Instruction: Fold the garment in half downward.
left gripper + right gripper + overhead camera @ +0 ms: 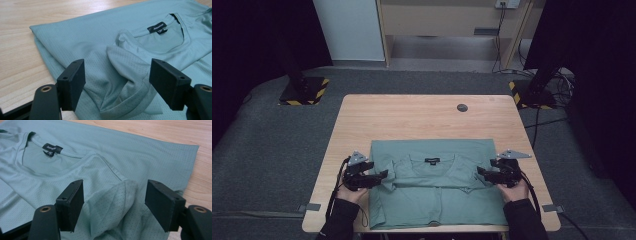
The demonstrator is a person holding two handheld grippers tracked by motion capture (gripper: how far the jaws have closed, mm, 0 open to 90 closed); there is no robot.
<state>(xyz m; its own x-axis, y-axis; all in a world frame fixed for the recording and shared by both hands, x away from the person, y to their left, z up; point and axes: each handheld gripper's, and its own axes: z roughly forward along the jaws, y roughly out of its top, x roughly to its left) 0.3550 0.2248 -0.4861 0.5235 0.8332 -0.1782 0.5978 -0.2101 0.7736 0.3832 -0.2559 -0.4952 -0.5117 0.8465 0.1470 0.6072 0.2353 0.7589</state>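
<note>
High view: you have the green T-shirt (437,185) lying on the near half of the table (422,115), collar side up, with its black neck label (432,160) toward the far edge. The body already looks doubled over, since a straight folded edge runs across the far side and the near hem sits just at the table's front edge. So the long fold appears done, and the sides are what remain.

Your left gripper (384,175) sits at the shirt's left side and your right gripper (480,172) at its right side, both pointing inward toward the collar. In the left gripper view a raised bunch of sleeve fabric (125,72) stands between the jaws, which are parted with clear space on either side of the cloth; the pads do not press it. The right gripper view shows the same on the other side: a hump of sleeve (112,202) between spread jaws, nothing pinched.

By my reading, both sleeves are partly turned in toward the chest but lie rumpled, not flat. You have yet to close on each sleeve, lay it smooth across the front, and then bring the sides in for a compact fold.
</note>
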